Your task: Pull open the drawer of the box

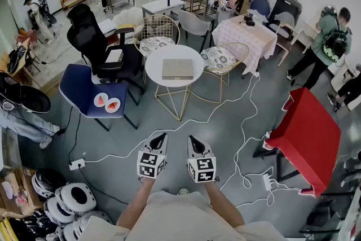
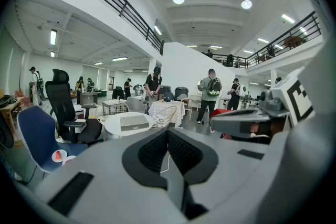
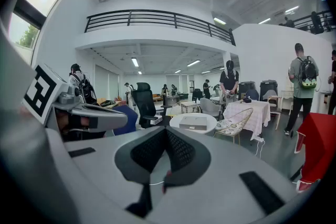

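A flat grey-beige box (image 1: 177, 69) lies in the middle of a round white table (image 1: 155, 68) some way ahead of me. Its drawer looks closed. Both grippers hang side by side over the floor, well short of the table and pointing at it. The left gripper (image 1: 160, 137) is shut with nothing between its jaws, and so is the right gripper (image 1: 194, 139). In the left gripper view the box (image 2: 134, 122) shows far beyond the closed tips of the left gripper (image 2: 168, 131). In the right gripper view the box (image 3: 192, 123) sits just past the right gripper (image 3: 167, 131).
White cables (image 1: 228, 103) trail over the grey floor between me and the table. A blue chair (image 1: 93, 90) with two small plates stands to the left, a black office chair (image 1: 93, 42) behind it, wire chairs (image 1: 225, 59) round the table, a red table (image 1: 307, 132) to the right. Several people stand farther back.
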